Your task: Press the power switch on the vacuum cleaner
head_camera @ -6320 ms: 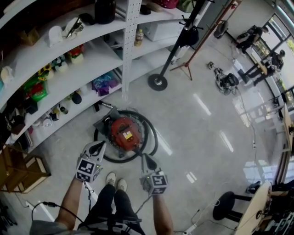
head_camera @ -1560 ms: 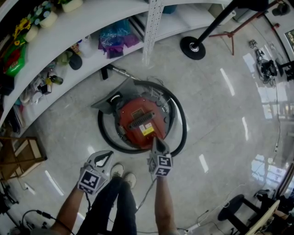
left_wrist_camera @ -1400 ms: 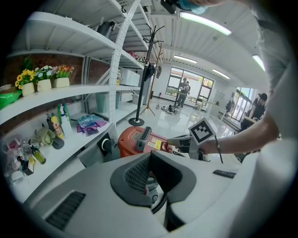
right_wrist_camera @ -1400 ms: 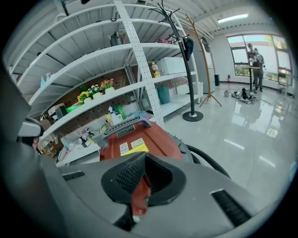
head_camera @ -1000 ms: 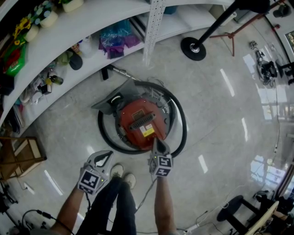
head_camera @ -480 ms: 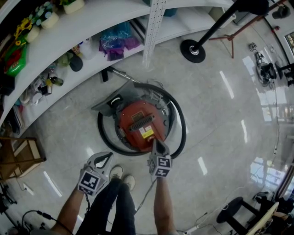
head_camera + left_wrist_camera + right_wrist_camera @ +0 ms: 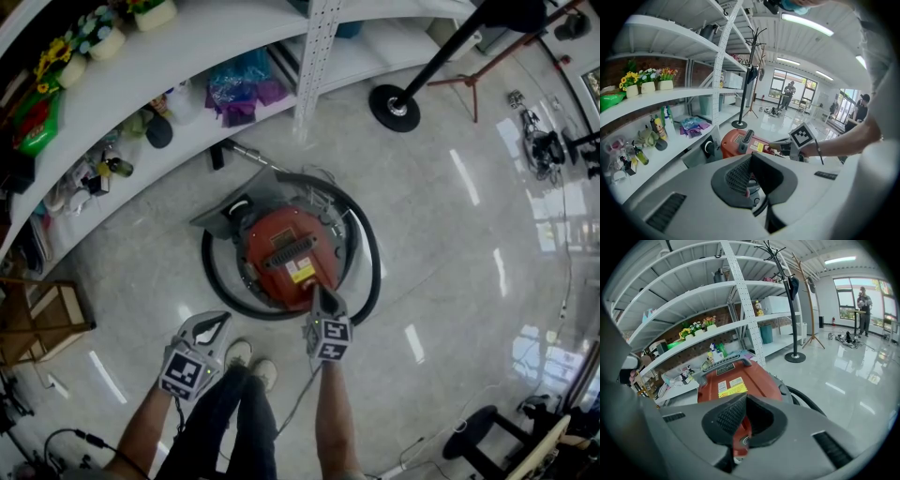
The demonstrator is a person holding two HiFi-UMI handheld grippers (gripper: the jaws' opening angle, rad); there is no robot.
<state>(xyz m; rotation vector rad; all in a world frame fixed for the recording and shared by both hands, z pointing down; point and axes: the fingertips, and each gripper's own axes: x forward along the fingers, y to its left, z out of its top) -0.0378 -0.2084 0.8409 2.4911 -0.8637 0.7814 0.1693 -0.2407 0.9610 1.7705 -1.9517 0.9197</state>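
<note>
head view: the red vacuum cleaner (image 7: 286, 258) sits on the pale floor at the middle of the frame, its black hose (image 7: 371, 255) coiled round it and the white shelf (image 7: 187, 56) at its 11 o'clock. the right gripper (image 7: 317, 292) is at the canister's 5 o'clock rim, with its tip over or on the red shell; i cannot tell which. the left gripper (image 7: 223, 317) hangs well apart at 7 o'clock, by the person's shoes.

both tongs are pinched together with nothing between them. in the right gripper view only red casing shows through the hollow behind the tips, and the switch itself cannot be picked out.

the body looks like hard, heavy plastic that should stay put under a push. no grip seems needed, just a firm press with the closed tip square on the switch. the smooth dome could let the tip skid. for lifting, the black handle (image 7: 289, 251) on top is the place.
</note>
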